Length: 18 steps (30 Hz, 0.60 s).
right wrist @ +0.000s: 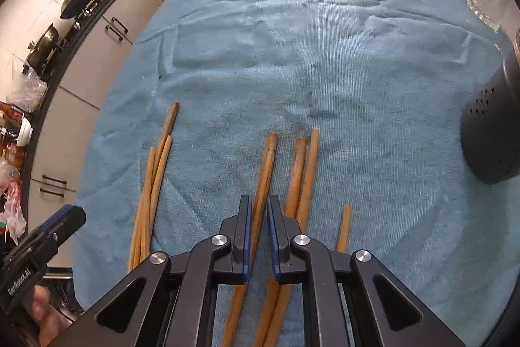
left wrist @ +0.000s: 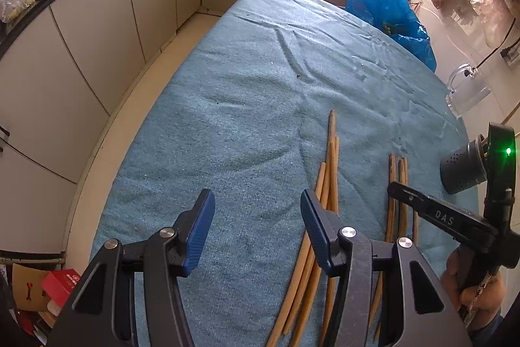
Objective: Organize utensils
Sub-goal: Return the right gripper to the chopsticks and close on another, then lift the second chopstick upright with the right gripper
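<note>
Chopsticks run hidden under the right tongs, clamped narrowly on one; left tongs gape wide.

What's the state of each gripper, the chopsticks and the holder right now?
left gripper: open, empty, above the cloth.
right gripper: nearly shut around one chopstick.
left chopstick bunch: flat on the cloth, untouched.
other chopsticks: flat beside the straddled one.
perforated holder: on the cloth; contents not visible.

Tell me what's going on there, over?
Left claw open, empty. Right claw closing around one chopstick. Holder far right, path clear.
</note>
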### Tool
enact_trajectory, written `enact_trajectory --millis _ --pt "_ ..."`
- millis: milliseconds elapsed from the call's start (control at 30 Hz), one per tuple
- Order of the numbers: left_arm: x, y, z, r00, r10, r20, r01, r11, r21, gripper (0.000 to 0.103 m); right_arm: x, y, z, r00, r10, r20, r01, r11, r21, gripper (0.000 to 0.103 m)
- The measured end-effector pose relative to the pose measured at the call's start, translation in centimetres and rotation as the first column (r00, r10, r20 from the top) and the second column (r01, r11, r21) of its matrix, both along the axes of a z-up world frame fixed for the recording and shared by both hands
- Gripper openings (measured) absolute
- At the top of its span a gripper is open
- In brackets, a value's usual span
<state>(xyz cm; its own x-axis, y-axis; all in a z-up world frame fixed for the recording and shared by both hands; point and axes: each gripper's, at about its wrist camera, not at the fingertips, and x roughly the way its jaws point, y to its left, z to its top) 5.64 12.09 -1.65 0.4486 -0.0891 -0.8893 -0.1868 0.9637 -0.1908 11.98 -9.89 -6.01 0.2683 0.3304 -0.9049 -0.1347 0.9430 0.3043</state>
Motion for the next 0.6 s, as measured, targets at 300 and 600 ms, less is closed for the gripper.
enact_trajectory --millis 300,600 --pt "3.2 -2.7 -0.7 0.996 -0.073 -0.051 0.074 0.997 0.017 0.054 3.5 1.3 -0.1 0.998 0.044 0.045 -0.040 0.996 -0.081 0.010" --pt "6.1 -6.3 -2.7 0.985 -0.136 -0.108 0.139 0.990 0.027 0.023 0.3 -1.8 1.1 0.997 0.005 0.079 -0.012 0.997 0.081 0.008"
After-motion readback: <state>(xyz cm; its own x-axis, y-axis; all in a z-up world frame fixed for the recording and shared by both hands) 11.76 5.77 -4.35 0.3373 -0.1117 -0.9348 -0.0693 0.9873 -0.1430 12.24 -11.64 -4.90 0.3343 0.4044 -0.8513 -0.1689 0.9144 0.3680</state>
